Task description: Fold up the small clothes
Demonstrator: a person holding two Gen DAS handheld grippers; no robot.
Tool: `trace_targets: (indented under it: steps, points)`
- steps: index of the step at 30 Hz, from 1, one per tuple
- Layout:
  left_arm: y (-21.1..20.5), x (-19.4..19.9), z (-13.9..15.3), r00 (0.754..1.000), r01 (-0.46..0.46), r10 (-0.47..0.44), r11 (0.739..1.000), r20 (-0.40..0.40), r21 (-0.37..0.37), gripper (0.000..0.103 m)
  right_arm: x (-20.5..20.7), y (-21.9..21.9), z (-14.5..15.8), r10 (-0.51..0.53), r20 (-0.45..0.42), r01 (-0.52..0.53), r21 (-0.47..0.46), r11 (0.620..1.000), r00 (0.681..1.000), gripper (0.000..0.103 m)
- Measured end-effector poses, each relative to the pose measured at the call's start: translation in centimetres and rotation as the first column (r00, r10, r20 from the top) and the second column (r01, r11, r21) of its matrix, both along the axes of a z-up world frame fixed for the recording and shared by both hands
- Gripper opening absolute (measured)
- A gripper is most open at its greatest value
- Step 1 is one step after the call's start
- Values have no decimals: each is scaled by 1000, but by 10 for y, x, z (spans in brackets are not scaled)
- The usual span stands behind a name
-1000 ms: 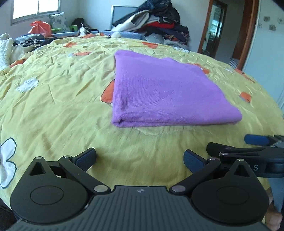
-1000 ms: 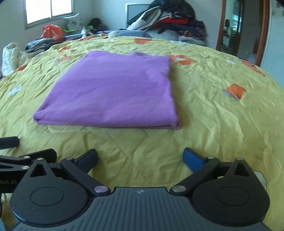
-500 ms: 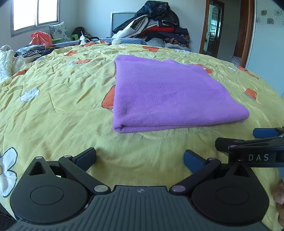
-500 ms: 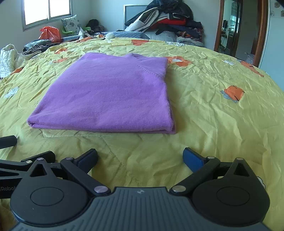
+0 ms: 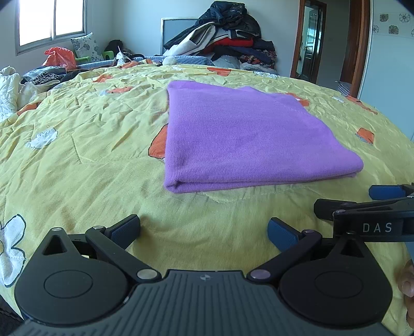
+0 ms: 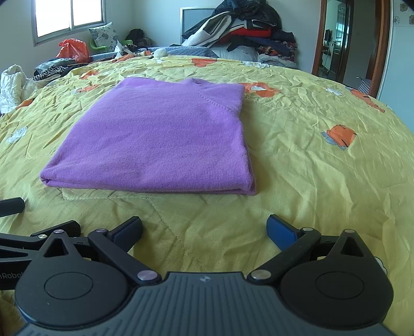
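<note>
A bed with a yellow flowered quilt fills the bedroom. Daylight enters a window at left. Piled clothes sit behind; perhaps a mirrored wooden door at right.

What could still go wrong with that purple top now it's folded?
The purple top lies folded on a wrinkled yellow quilt, so tugging the quilt could shift it. Both claws, left and right, sit open just short of its near edge; a forward nudge might undo the fold.

One folded purple garment is seen on one yellow bedspread. Two grippers are counted, left gripper and right gripper.
</note>
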State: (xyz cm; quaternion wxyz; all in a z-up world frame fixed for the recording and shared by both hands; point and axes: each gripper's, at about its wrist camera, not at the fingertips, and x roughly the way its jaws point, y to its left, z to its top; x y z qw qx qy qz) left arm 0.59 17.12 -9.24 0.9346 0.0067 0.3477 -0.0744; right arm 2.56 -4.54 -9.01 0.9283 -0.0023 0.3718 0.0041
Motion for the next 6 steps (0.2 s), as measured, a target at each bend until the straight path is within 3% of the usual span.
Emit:
trace_targets:
  steps: [6]
  points:
    - [0,0,0,1000,3,-3,1000,0,6,103,0,-3,2,4,10,-4,20,1000,1000,103]
